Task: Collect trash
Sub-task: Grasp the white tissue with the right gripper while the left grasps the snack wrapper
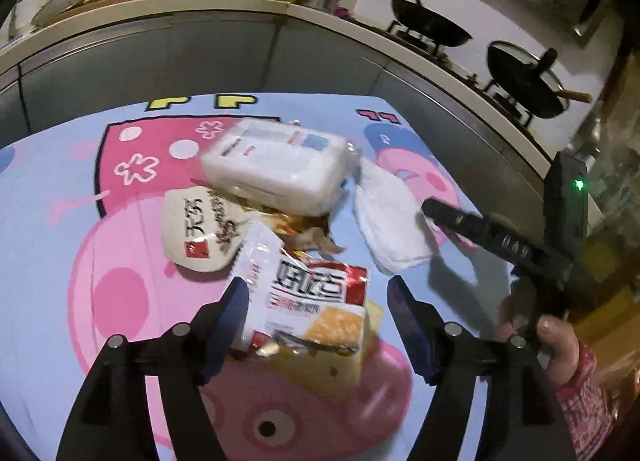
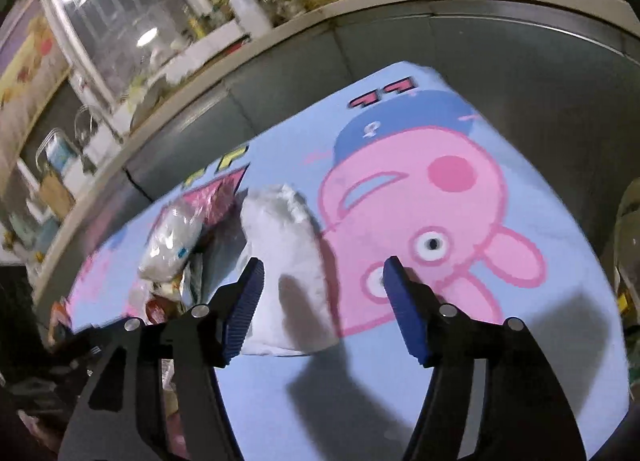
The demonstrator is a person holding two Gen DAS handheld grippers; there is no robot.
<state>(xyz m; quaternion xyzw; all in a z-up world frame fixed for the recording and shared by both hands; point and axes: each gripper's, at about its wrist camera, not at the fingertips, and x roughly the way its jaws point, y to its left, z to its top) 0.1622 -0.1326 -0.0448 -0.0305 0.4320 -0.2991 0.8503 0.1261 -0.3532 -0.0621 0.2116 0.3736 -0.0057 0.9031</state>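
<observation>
Trash lies heaped on a cartoon-print cloth (image 1: 48,189) covering the table, mostly toward its middle and the far edge by the kitchen counter (image 1: 240,7). The pile: a cracker wrapper (image 1: 312,301) nearest, a round beige packet (image 1: 200,233) to its left, a white tissue pack (image 1: 276,169) behind, brown scraps between them, and a crumpled white tissue (image 1: 388,221) off to the right.

Left gripper (image 1: 316,301): jaws spread, blue pads standing either side of the cracker wrapper. Pads do not appear to press it; the left pad is close to the wrapper's edge, the right pad stands clear of it. The wrapper's long axis runs roughly away from the camera, along the fingers' line, so closing would take it across its narrow width. Judgement: this hand is placed for the wrapper.

Right gripper (image 2: 322,285): jaws spread, nothing held. In the right wrist view the crumpled white tissue (image 2: 288,261) lies between the pads but biased toward the left pad, its long axis running away toward the far edge. The tissue rests flat on the cloth, below the fingertips. Contact cannot be confirmed; the view is slightly blurred.

Right hand is nearer the tissue; left is nearer the wrapper. Judgement: the right gripper needs a small shift leftward and down to centre the tissue before closing.

A hand (image 1: 560,345) in a pink sleeve holds the right gripper, seen at the left view's right edge.
</observation>
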